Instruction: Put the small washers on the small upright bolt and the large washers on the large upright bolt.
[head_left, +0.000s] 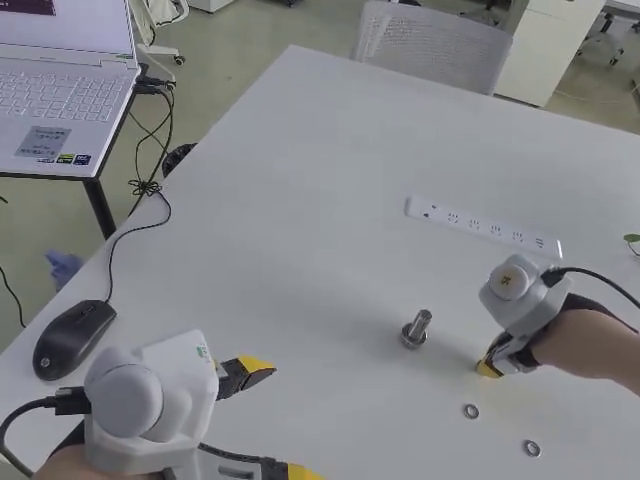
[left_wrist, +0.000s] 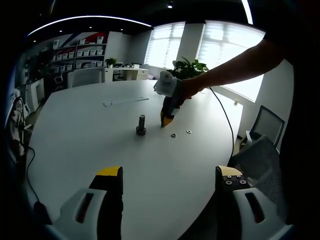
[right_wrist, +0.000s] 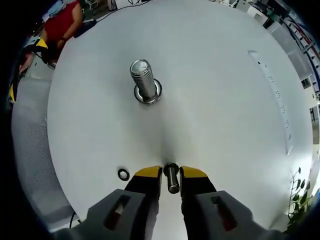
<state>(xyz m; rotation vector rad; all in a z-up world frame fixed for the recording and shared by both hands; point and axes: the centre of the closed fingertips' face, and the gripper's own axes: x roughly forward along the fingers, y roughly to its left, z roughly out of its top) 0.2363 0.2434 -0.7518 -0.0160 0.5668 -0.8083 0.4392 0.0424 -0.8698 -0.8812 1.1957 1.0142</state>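
- The right tongs (head_left: 490, 367), at the lower right of the head view, are narrowed onto the small bolt (right_wrist: 171, 179), which stands between their yellow tips in the right gripper view
- The left tongs (left_wrist: 167, 174) are spread wide and hold nothing, low in the left gripper view
- The large bolt (head_left: 417, 328) stands upright just left of the right tongs; two washers (head_left: 470, 411) lie flat on the bench (head_left: 300, 220) below them
- Risk: if the tongs let go while the small bolt leans, it would likely topple and roll on the smooth top
- Risk: thin washers lying flat give the tips little to catch and may skid away or be dropped
- Risk: I cannot tell the washers' sizes, so one could go on the wrong bolt
- The bench is white, glossy and bare around the work, with a power strip (head_left: 483, 225) at mid right, a laptop (head_left: 60, 90) upper left and a mouse (head_left: 72, 338) lower left
- The room is an office with a mesh chair (head_left: 430, 45), a plant (left_wrist: 190, 67) and bright windows (left_wrist: 165, 45)
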